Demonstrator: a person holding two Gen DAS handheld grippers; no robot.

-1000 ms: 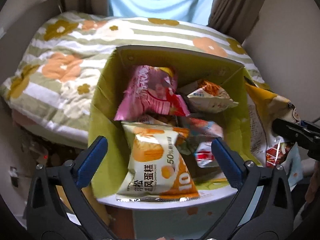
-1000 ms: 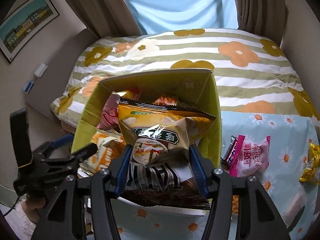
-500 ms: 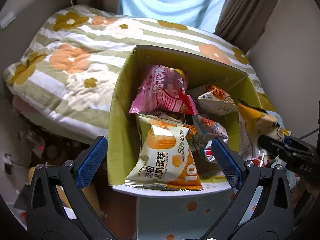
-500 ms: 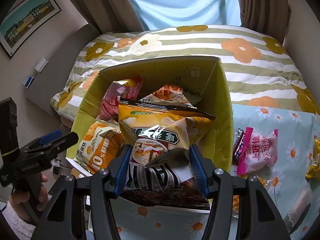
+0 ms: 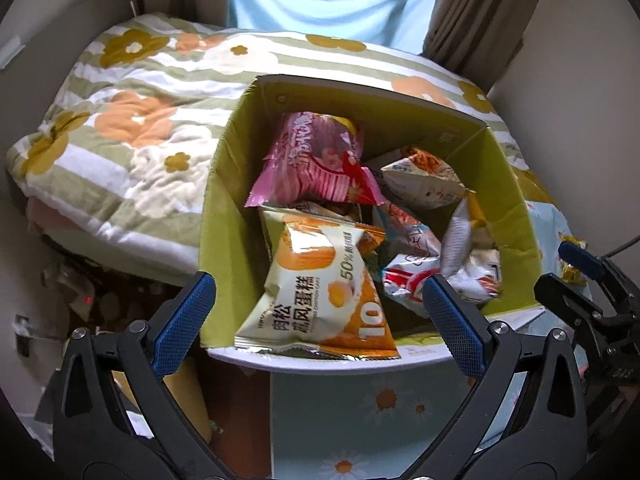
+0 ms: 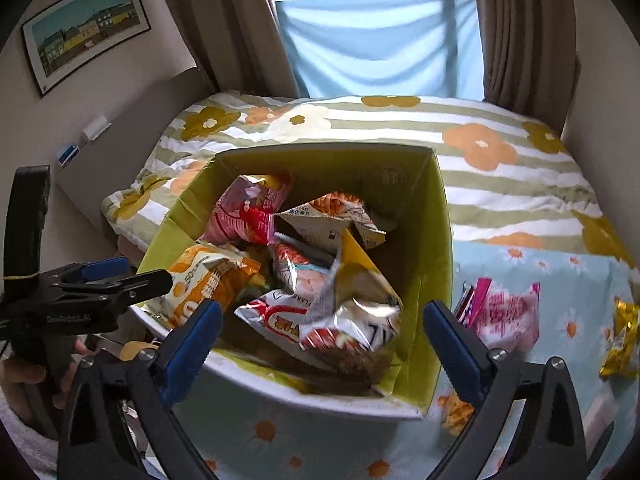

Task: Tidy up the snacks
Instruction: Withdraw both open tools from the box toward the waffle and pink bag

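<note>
A green cardboard box point(image 5: 224, 208) point(image 6: 436, 216) holds several snack bags: a pink bag point(image 5: 316, 160), a white and orange cake bag point(image 5: 320, 280) leaning on the near rim, and a yellow chip bag point(image 6: 356, 304) lying crumpled at the box's right side point(image 5: 468, 248). My left gripper point(image 5: 316, 320) is open and empty over the box's near left edge. My right gripper point(image 6: 320, 336) is open and empty above the chip bag. Each gripper shows in the other's view: the right one point(image 5: 576, 280) and the left one point(image 6: 120, 276).
The box stands on a table with a blue daisy cloth point(image 6: 580, 280). A pink snack bag point(image 6: 504, 312) and gold wrapped snacks point(image 6: 620, 340) lie on it right of the box. A flowered bed point(image 6: 480, 152) lies behind; clutter on the floor point(image 5: 80, 288) at left.
My right gripper has opened and let go of the yellow chip bag, which has dropped into the box. The left gripper stayed open and shifted slightly.
</note>
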